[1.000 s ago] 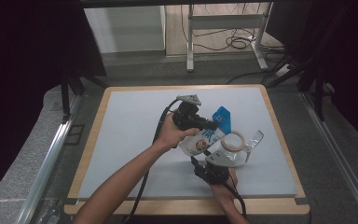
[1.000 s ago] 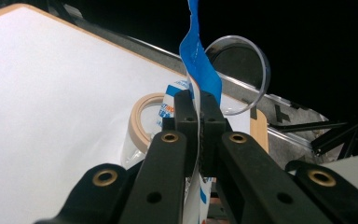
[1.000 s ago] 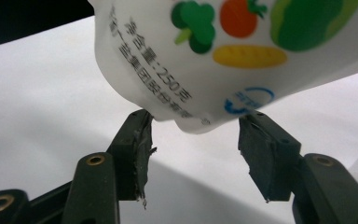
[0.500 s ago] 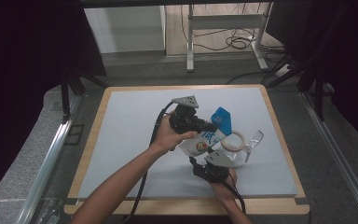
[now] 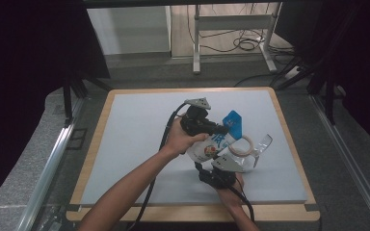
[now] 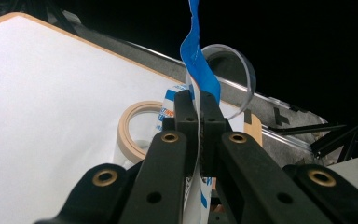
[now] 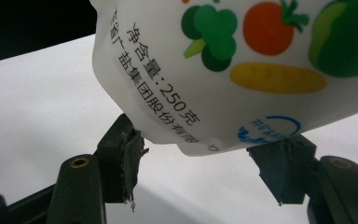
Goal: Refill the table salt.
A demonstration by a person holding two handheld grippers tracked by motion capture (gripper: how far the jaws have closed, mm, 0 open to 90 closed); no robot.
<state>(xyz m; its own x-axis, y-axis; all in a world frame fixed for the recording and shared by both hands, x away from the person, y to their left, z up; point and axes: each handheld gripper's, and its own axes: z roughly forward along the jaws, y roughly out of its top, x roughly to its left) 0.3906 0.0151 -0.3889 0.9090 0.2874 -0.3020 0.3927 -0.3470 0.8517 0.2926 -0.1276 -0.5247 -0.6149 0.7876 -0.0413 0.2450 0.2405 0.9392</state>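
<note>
Left gripper (image 5: pixel 220 129): jaws fully closed on the blue top edge of the pouch, which rises thin and upright from between the pads in the left gripper view (image 6: pixel 198 122).
Right gripper (image 7: pixel 200 161): jaws part-way apart and just now closing a little; the rounded bottom of the pouch hangs between and just above the two pads. The left pad sits just beside the bottom edge; whether either pad presses on it cannot be told.
Pouch (image 7: pixel 223 70): white plastic bag with printed vegetables and black Chinese lettering, blue band at the top (image 6: pixel 196 58). It hangs from the left gripper, lifted off the table, its lower end over the right gripper's jaws. In the high view it lies between the two grippers (image 5: pixel 207 148).
Tape roll (image 6: pixel 131 130): beige ring, beyond the left gripper's jaws and slightly to their left, lying on the table beside the pouch.
Clear container (image 5: pixel 251 155): transparent plastic piece beyond the tape roll; its curved rim shows behind the pouch's top edge in the left gripper view.
Table (image 5: pixel 135 130): pale grey mat in a wooden frame, under both grippers.
</note>
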